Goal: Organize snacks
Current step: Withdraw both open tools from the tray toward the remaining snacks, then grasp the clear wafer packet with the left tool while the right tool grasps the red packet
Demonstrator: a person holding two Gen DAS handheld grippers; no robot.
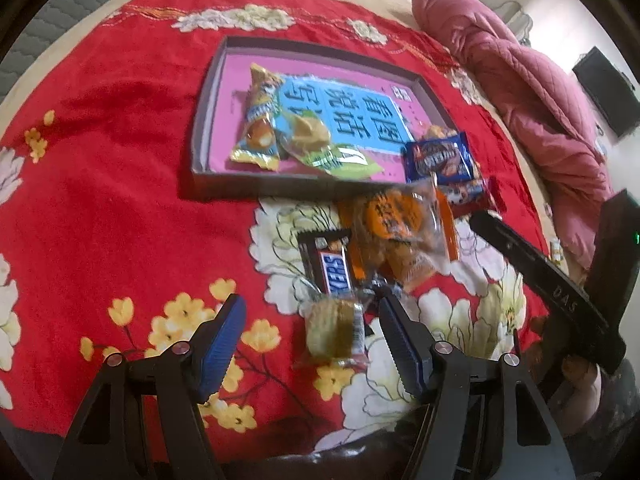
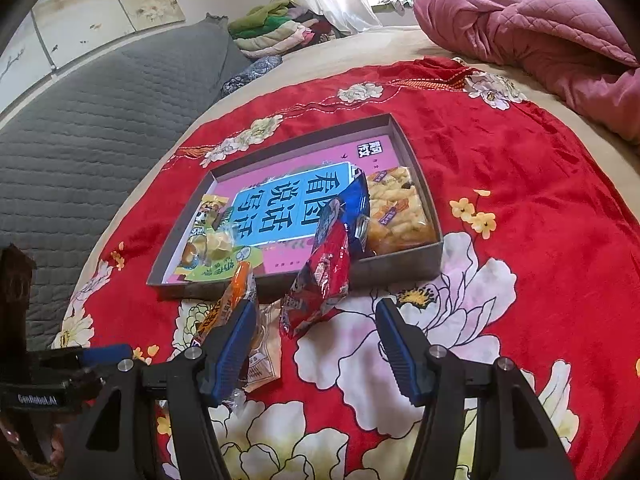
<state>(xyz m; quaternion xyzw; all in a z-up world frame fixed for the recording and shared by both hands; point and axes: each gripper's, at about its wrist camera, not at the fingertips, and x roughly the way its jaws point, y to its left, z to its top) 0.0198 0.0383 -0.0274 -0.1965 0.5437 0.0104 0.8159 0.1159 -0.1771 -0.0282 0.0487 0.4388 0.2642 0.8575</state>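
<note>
A shallow grey box (image 1: 208, 178) (image 2: 400, 268) with a pink and blue printed bottom lies on the red floral cloth. Inside it are a yellow snack bag (image 1: 258, 120), a green packet (image 1: 324, 148) and, in the right wrist view, a clear bag of fried twists (image 2: 396, 208). A blue packet (image 1: 438, 156) leans on the box edge. In front of the box lie a Snickers bar (image 1: 330, 264), an orange-labelled clear bag (image 1: 396, 232) and a small wrapped cake (image 1: 334, 328). My left gripper (image 1: 312, 316) is open around the cake. My right gripper (image 2: 316, 320) is open just before a red packet (image 2: 324, 276).
A pink quilt (image 1: 520, 92) (image 2: 540, 36) is heaped at the far right of the bed. A grey padded headboard (image 2: 100, 112) runs along the left. Folded clothes (image 2: 272, 32) sit at the back. The right gripper's body (image 1: 560, 292) reaches in from the right in the left wrist view.
</note>
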